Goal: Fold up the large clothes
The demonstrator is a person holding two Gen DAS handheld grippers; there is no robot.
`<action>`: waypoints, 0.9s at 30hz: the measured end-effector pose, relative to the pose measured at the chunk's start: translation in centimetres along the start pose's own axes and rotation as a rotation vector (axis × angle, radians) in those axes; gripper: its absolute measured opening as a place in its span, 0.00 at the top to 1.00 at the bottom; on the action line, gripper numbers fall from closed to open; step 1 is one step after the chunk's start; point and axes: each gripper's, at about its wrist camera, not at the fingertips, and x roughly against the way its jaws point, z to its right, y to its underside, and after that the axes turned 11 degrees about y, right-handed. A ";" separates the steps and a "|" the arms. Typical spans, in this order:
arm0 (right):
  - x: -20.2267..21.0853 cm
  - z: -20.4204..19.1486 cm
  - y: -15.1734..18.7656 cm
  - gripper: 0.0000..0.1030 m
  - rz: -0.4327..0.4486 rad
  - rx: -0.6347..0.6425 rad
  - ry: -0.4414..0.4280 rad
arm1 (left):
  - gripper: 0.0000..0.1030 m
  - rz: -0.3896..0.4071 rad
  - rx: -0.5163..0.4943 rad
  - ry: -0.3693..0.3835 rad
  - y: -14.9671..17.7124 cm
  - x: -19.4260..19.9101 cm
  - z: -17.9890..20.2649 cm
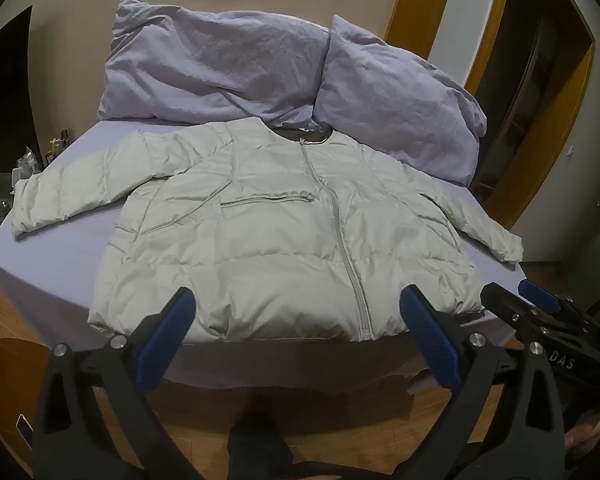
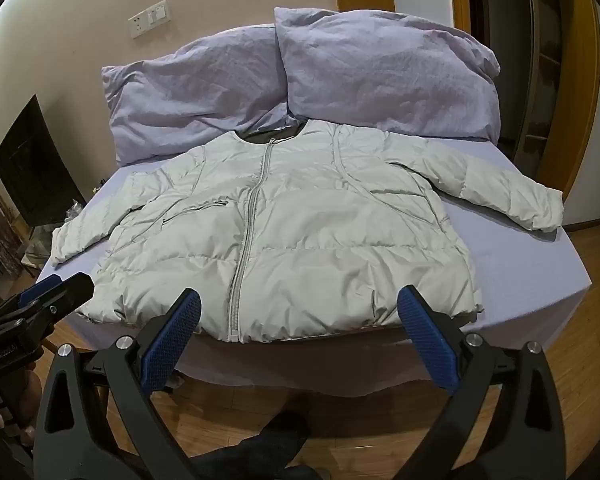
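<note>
Grippers are held side by side, tilted down toward the jacket: left gripper and right gripper spread wide, empty. "DAS" is read on one.

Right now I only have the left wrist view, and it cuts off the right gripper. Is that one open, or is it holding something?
Observer: The right gripper is open with nothing between its fingers. It hangs just short of the hem of the jacket.
Operator: That gripper half hides the right hem corner for me. Is it on the bed?
Observer: Yes. The hem corner lies flat on the sheet, with bare sheet between it and the bed's corner.
</note>
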 end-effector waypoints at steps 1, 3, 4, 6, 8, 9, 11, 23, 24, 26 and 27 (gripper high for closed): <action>0.0 0.0 0.0 0.03 -0.001 0.000 0.001 | 0.02 0.000 0.001 0.001 0.0 0.0 0.0; 0.0 0.0 0.0 0.03 -0.002 0.000 0.001 | 0.02 -0.001 0.000 0.002 0.0 0.0 0.0; 0.0 0.0 0.0 0.03 -0.001 0.002 0.003 | 0.02 -0.001 0.000 0.003 0.0 0.0 0.0; 0.0 0.0 -0.1 0.03 -0.001 0.001 0.004 | 0.02 0.000 -0.001 0.005 0.0 0.0 0.1; 0.0 0.0 -0.1 0.03 -0.001 0.001 0.005 | 0.02 0.000 0.000 0.007 0.1 0.0 0.1; -0.1 -0.1 -0.1 0.03 -0.001 0.003 0.003 | 0.02 -0.001 0.003 0.002 0.0 0.0 0.0; -0.1 -0.1 -0.1 0.03 -0.002 0.003 0.003 | 0.02 -0.001 0.004 0.004 0.0 0.0 0.0; -0.3 -0.1 -0.2 0.03 -0.003 0.004 0.003 | 0.02 -0.005 0.008 0.006 0.0 0.0 0.0; -0.3 -0.1 -0.2 0.03 -0.003 0.004 0.003 | 0.02 -0.005 0.007 0.006 0.0 -0.1 0.0; -0.3 -0.1 -0.2 0.03 -0.004 0.003 0.003 | 0.02 -0.005 0.009 0.006 0.0 -0.1 0.0; -0.3 -0.1 -0.2 0.03 -0.004 0.003 0.003 | 0.02 -0.005 0.008 0.007 0.0 -0.1 0.0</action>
